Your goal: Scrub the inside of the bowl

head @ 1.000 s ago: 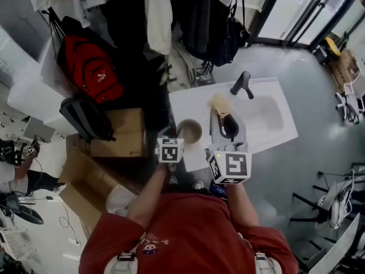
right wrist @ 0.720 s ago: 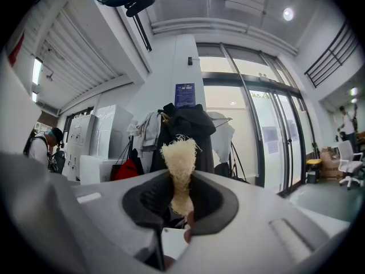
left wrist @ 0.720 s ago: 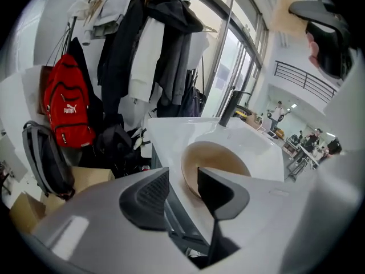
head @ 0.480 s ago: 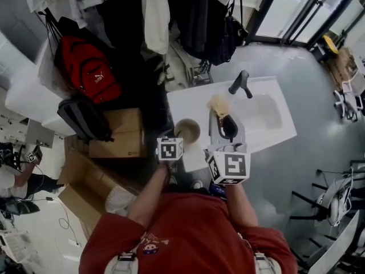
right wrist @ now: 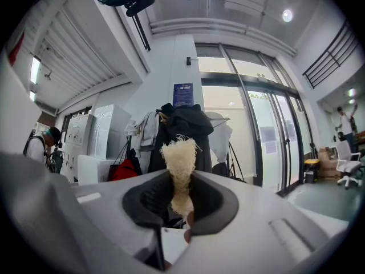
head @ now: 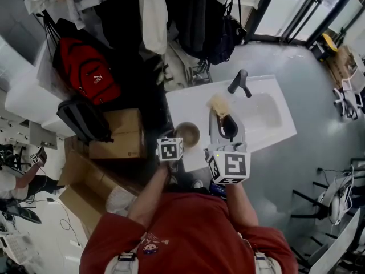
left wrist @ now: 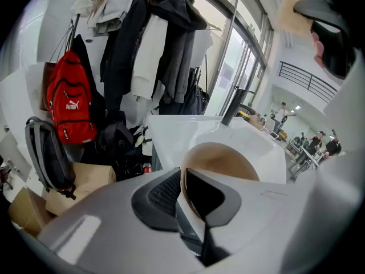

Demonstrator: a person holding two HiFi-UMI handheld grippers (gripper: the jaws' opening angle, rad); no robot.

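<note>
The bowl (head: 187, 133) sits near the left front corner of the white bench (head: 191, 103), close to both edges, with dark floor and a cardboard box (head: 117, 133) just past the left edge. The left hand-held gripper (left wrist: 183, 179) has just been closing and its jaws now stand narrow, pinching the near rim of the bowl, one pad inside and one outside. The right hand-held gripper (right wrist: 180, 194) is clamped on a pale fibrous scrubber (right wrist: 179, 156), which sticks out beyond its jaws over the bench, between the bowl and the basin (head: 263, 113). Bare white top lies behind the bowl toward the tap (head: 239, 83). The basin takes the right part of the bench. Hanging coats (head: 171, 16) crowd the far side. The red backpack (head: 85, 70) at the left carries a white "puma" logo. A blue notice (right wrist: 183, 95) on the pillar is too small to read, as is the print on the box.
</note>
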